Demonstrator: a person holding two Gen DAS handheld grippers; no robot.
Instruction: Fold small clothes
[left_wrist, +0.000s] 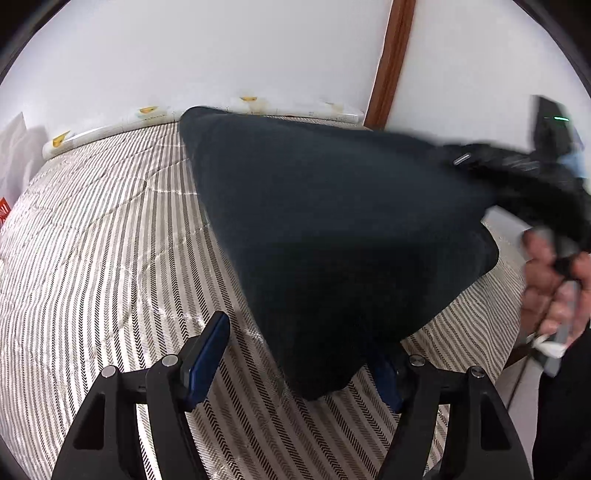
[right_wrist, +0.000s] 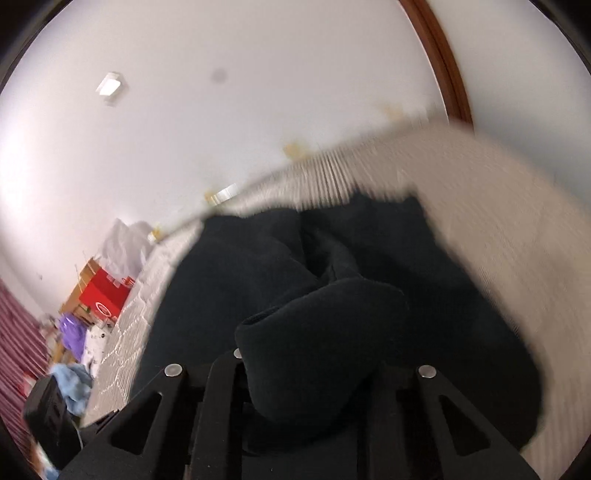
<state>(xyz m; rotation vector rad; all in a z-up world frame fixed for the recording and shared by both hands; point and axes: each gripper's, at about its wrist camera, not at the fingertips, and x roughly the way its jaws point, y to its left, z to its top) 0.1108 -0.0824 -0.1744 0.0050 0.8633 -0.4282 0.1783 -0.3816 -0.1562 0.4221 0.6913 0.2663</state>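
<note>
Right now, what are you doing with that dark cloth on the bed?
A person is folding a dark garment on a striped bedcover, with a gripper in each hand. The right gripper is shut on a bunched fold of it. The left gripper is open, with a corner of the cloth between its fingers.

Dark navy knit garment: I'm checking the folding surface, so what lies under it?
Under the dark navy knit garment lies the striped quilted bedcover; anything beneath its middle is covered.
</note>
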